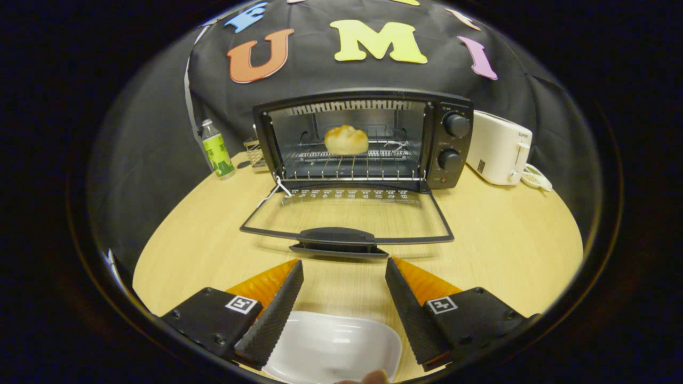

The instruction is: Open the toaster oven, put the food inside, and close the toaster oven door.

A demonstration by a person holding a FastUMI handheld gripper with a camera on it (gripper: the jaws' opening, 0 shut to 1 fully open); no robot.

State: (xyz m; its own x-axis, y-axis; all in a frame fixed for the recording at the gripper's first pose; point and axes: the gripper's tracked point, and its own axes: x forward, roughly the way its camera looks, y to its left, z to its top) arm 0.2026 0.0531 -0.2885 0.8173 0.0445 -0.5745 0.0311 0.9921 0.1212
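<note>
Gripper [344, 266] fingers apart, empty; 1 bun [346, 140] in open toaster oven [363, 141]; 1 dish [333, 346].

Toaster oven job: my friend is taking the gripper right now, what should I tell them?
Gripper: open, holding nothing, hovering over the white dish on the table.
Toaster oven: door folded down flat, its handle just ahead of the gripper's fingers.
Bread roll: sitting on the rack inside the oven.
Done: oven opened, food put in.
Left: lift the door by its handle and shut it.
</note>
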